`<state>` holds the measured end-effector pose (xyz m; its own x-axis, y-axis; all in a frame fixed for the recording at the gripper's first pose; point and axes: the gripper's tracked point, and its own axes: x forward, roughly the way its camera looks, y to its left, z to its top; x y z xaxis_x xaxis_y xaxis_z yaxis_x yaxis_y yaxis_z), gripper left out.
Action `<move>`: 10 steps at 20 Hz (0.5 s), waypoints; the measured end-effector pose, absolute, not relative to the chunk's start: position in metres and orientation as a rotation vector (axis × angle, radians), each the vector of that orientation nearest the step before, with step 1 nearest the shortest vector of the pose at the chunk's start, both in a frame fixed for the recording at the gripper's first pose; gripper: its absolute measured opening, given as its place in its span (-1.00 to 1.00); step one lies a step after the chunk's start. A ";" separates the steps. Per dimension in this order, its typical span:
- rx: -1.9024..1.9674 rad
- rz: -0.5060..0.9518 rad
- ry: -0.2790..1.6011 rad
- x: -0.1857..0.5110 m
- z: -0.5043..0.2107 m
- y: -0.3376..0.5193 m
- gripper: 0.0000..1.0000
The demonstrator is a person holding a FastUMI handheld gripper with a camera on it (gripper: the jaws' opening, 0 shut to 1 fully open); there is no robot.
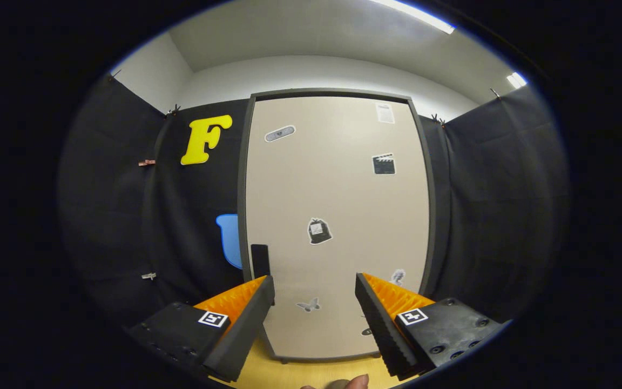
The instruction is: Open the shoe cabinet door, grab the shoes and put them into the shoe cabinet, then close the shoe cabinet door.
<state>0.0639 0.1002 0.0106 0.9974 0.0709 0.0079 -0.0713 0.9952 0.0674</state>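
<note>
A tall beige shoe cabinet (338, 216) with a dark grey frame stands straight ahead, its door shut. Several small stickers dot the door. A small black handle (259, 260) sits low on the door's left edge, just above my left finger (246, 319). My gripper (315, 319) is open, with nothing between its fingers, and it points at the lower part of the door a short way off. No shoes are in sight.
Black cloth walls flank the cabinet on both sides. The cabinet stands on a light wooden surface (311, 373). A fingertip of a person's hand (357, 382) shows below, between my fingers. White wall and ceiling lights lie above.
</note>
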 end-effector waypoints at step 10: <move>0.048 0.127 0.077 0.153 -0.046 0.178 0.94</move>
